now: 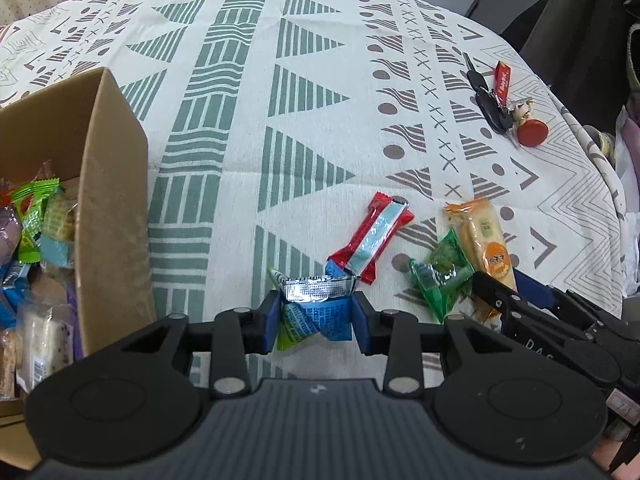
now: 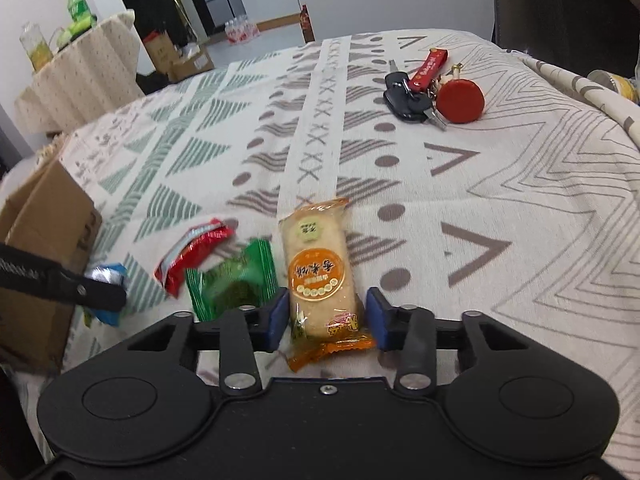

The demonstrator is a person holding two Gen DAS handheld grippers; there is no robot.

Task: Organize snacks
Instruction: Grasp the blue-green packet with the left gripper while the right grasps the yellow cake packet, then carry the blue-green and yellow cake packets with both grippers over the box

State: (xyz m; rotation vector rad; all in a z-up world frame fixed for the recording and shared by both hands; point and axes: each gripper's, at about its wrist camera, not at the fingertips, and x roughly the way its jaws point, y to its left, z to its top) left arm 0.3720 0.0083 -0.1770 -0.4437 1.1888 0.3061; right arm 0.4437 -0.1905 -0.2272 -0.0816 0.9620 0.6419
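The left gripper (image 1: 316,316) has its jaws closed on a blue packet (image 1: 320,316) just above the table (image 1: 240,160); the right gripper (image 2: 327,318) straddles the near end of an orange pack (image 2: 318,272), jaws apart, whether they touch it I cannot tell; beside lie a green packet (image 2: 236,284) and a red bar (image 2: 192,254); left, a box (image 1: 112,208) holds snacks; farther off lie keys (image 2: 412,100).
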